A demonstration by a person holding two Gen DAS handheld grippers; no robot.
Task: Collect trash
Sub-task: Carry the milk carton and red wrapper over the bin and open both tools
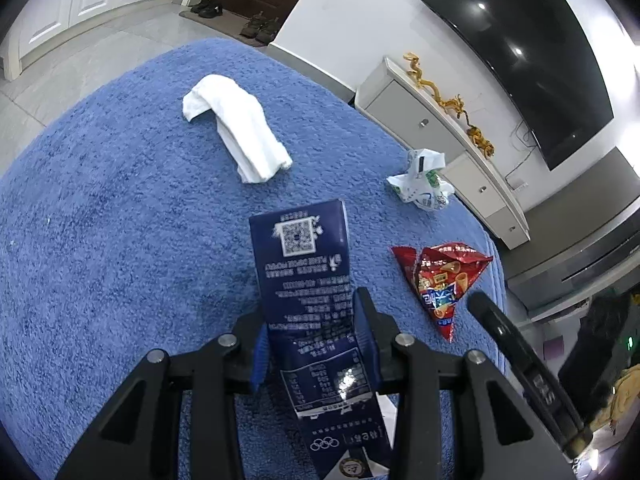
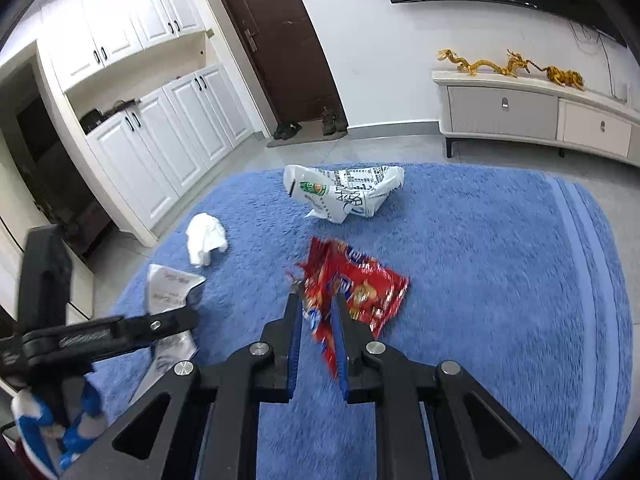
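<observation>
My left gripper [image 1: 316,320] is shut on a dark blue carton [image 1: 304,264], held above the blue rug [image 1: 120,240]. My right gripper [image 2: 317,312] is shut on a red snack bag [image 2: 352,288], lifted a little off the rug [image 2: 480,280]. The red bag also shows in the left wrist view [image 1: 440,280], with the right gripper's finger [image 1: 516,352] beside it. A crumpled white printed plastic bag [image 2: 344,192] lies further back on the rug; it also shows in the left wrist view [image 1: 424,180]. A white crumpled tissue [image 2: 206,238] lies at the left; it also shows in the left wrist view [image 1: 240,128]. The left gripper [image 2: 120,328] and its carton [image 2: 168,292] show at the left of the right wrist view.
A low white TV cabinet [image 2: 540,112] with golden dragon figures [image 2: 508,66] stands beyond the rug, under a wall TV [image 1: 528,56]. White cupboards [image 2: 160,120] and a brown door [image 2: 276,40] with shoes [image 2: 308,126] are further back. Grey tile floor surrounds the rug.
</observation>
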